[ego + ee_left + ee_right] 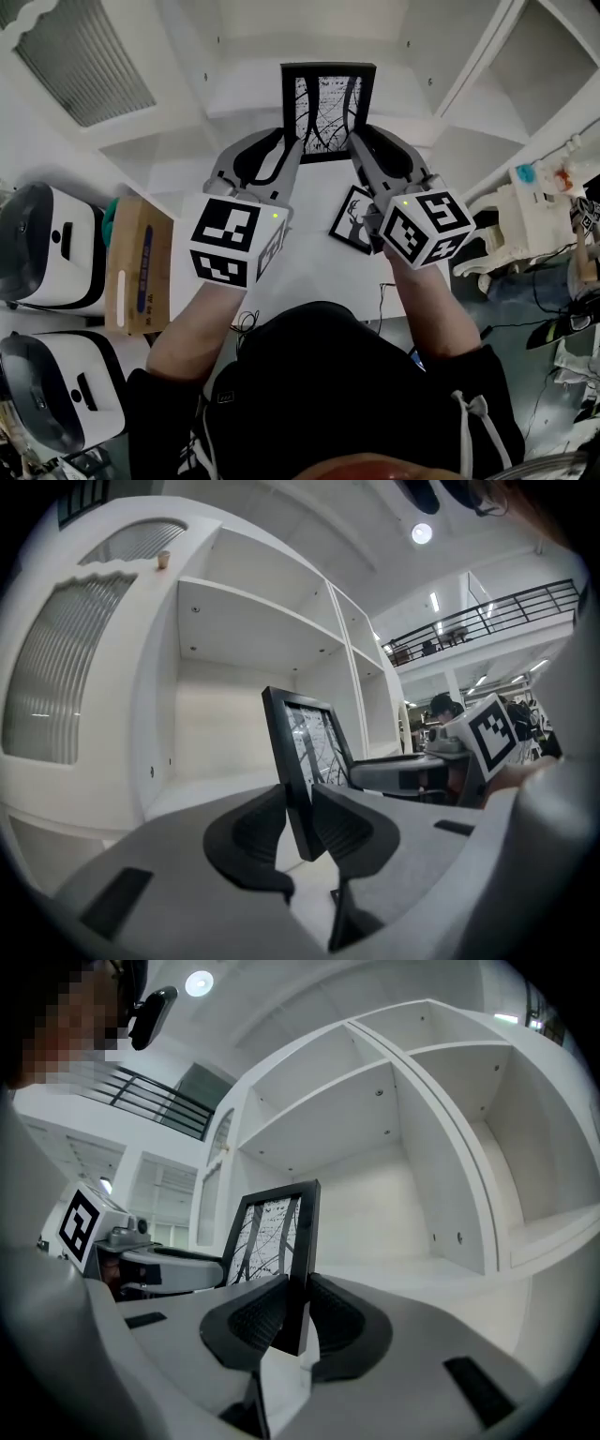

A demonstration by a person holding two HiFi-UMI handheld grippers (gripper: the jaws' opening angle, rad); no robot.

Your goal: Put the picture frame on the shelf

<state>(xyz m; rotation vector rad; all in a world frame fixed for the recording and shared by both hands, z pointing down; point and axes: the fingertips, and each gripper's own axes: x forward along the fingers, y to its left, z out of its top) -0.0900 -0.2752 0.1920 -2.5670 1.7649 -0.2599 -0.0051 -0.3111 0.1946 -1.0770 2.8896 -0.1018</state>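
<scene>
— Any writing to read?

— None legible. The box [137, 265] on the left has blue print, too small to make out. Each gripper's cube shows only black-and-white square markers.

— Where is the frame [328, 112]?

— Upright in front of the shelf [246, 621], facing an open bay. The left gripper [300, 810] has its pads pressed on the frame's left edge near the lower corner. The right gripper [291, 1309] clamps the right edge the same way. In both gripper views the bottom corner hangs just below the pads.

— Room to move?

— The bay behind it is wide and bare, with side walls well apart from the frame's edges and a board above its top. Below the right gripper, a small deer picture [354, 220] lies flat on the table [314, 272].
</scene>
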